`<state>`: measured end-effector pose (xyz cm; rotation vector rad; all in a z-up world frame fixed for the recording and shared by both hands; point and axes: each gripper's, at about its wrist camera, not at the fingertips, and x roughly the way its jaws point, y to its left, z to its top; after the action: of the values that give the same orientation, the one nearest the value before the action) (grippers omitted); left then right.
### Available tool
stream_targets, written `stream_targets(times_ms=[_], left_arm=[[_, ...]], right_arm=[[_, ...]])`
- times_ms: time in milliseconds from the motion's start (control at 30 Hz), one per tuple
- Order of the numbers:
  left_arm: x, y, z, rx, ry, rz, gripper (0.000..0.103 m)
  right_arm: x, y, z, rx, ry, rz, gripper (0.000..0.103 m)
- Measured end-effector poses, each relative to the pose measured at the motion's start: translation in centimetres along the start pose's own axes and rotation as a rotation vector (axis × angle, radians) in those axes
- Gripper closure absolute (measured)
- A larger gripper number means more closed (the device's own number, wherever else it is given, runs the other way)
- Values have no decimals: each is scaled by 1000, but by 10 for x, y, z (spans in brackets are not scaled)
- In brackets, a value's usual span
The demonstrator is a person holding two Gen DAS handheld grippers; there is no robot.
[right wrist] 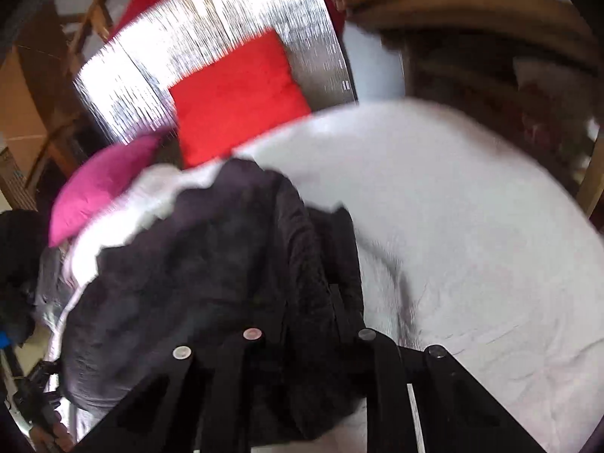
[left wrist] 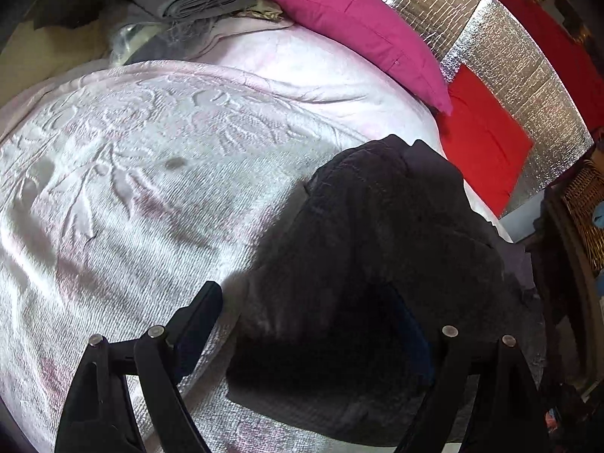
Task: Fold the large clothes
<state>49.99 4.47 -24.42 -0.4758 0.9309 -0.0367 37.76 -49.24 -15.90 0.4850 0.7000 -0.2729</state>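
Observation:
A large dark grey garment [left wrist: 381,234] lies bunched on a pale pink embossed bedspread [left wrist: 132,173]. My left gripper [left wrist: 305,302] hovers over its near edge, jaws wide apart; the left finger [left wrist: 200,313] is over the bedspread and the right finger is hard to see against the dark cloth. In the right wrist view the same garment [right wrist: 196,256] hangs in folds, and my right gripper [right wrist: 302,324] is shut on a fold of it and lifts it off the bedspread [right wrist: 472,226]. This view is blurred by motion.
A magenta pillow [left wrist: 362,30] and a red pillow [left wrist: 487,143] lean on a silver foil headboard [left wrist: 502,64]. Folded grey cloth [left wrist: 204,0] is piled at the far left corner. A wicker basket [left wrist: 585,204] and dark wooden furniture [right wrist: 490,56] stand beside the bed.

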Motion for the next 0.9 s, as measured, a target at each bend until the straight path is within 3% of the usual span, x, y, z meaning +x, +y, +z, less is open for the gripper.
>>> stream_targets(times_ms=[67,133,167,267,333,367,400,433,500,567,633,700,767,900], left_arm=[[4,-4,1,29,5,29,16],[6,-5,-1,40,11,43,15],[6,-5,0,36,12,45,15],[-5,-8,2,45,-9,58,15],[-20,-16,4,80,-66,65,15],[-30,-21,5,104,-105,72,15],[-37,-26,6,125,-138,72,15],[-46,-32,4,154,-178,64,15],[-58,-45,-1,214,-222,56,15],[-58,-57,-9,256,-218,49,15],[-49,-66,-21,291,-184,44,15],[-36,-73,-30,323,-131,58,15],[-16,-76,-41,359,-66,108,15],[6,-78,-50,430,-66,184,11]], right_arm=[[5,-6,-4,0,21,-39,85],[36,-20,-15,25,146,-71,83],[42,-24,-18,48,166,-55,80],[18,-29,-4,113,110,9,79],[-3,-36,5,165,40,62,66],[-13,-40,8,196,3,79,33],[-23,-44,7,224,-26,107,11],[-35,-48,6,258,-74,142,8],[-53,-44,6,260,-142,180,8],[-57,-26,8,177,-140,172,11],[-55,-6,7,115,-127,208,23],[-48,23,0,20,-65,205,36],[-37,40,-9,-57,-19,189,43],[13,44,-29,-88,137,92,46]])
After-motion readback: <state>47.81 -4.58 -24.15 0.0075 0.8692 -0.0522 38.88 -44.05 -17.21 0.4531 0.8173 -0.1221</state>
